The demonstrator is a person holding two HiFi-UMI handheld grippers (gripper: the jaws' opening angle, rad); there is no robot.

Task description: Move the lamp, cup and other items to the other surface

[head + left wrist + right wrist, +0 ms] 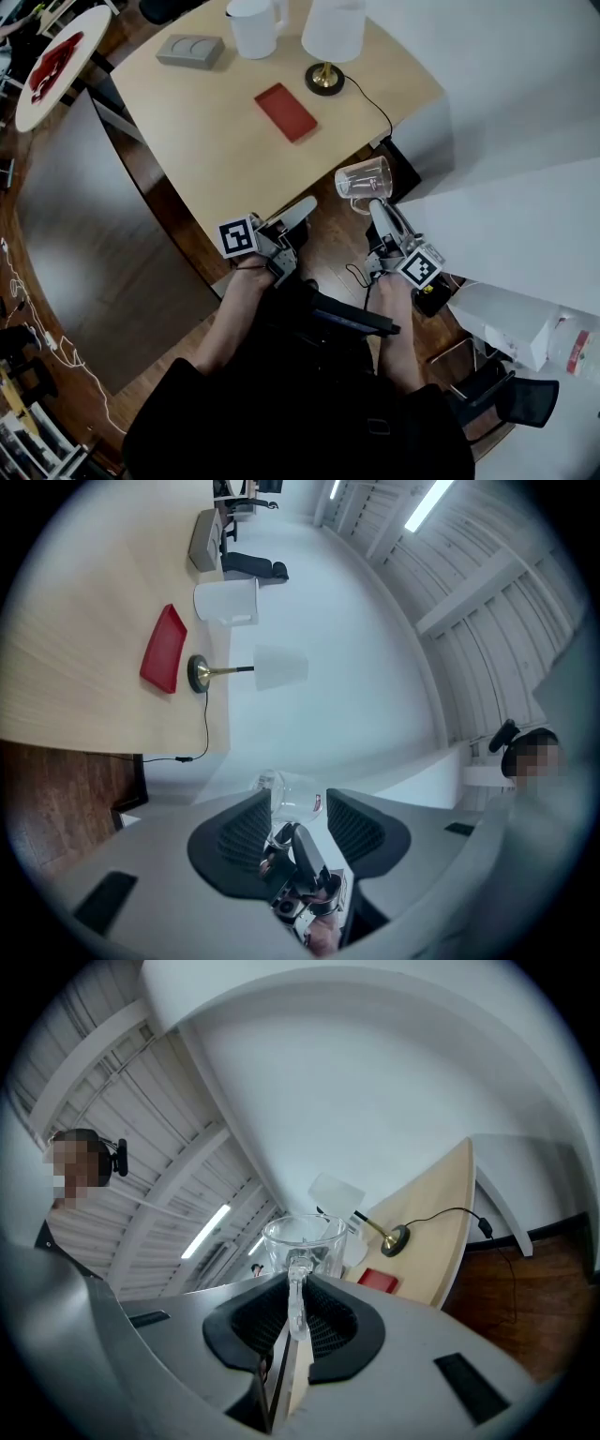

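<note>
My right gripper (376,204) is shut on the handle of a clear glass cup (364,178), held on its side in the air off the near right corner of the wooden table (206,141). In the right gripper view its pads clamp the cup (305,1239) by the handle. My left gripper (302,210) is open and empty by the table's near edge; the cup (286,787) shows through its gap. On the table stand a white-shaded lamp (330,42), a white jug (255,26), a grey box (190,51) and a flat red item (287,112).
The lamp's black cord (378,105) runs off the table's right edge. A large white surface (506,187) lies to the right, a dark grey one (75,216) to the left. A small round table (56,61) sits at top left, a black chair (525,398) at bottom right.
</note>
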